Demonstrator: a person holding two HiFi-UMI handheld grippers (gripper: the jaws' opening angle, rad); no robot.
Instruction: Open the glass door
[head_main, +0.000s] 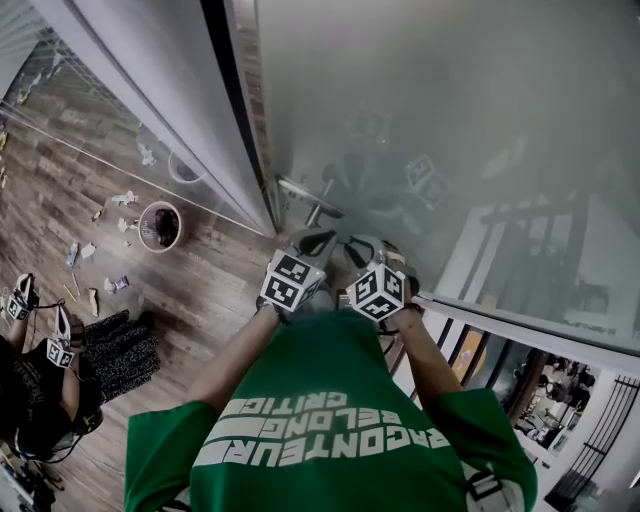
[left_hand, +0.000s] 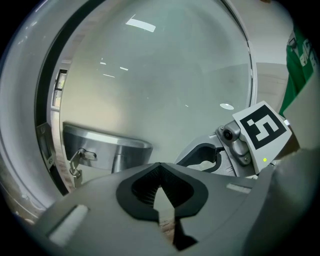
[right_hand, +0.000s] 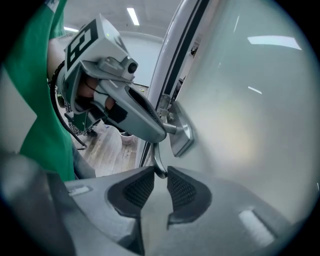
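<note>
Head view: we face the glass door (head_main: 430, 120), its lever handle (head_main: 305, 188) at the left edge. Left gripper view: our left gripper (left_hand: 160, 172) is clenched on nothing. Right gripper view: our right gripper (right_hand: 159, 172) pinches the lever handle's tip; next, we judge, press down.
</note>
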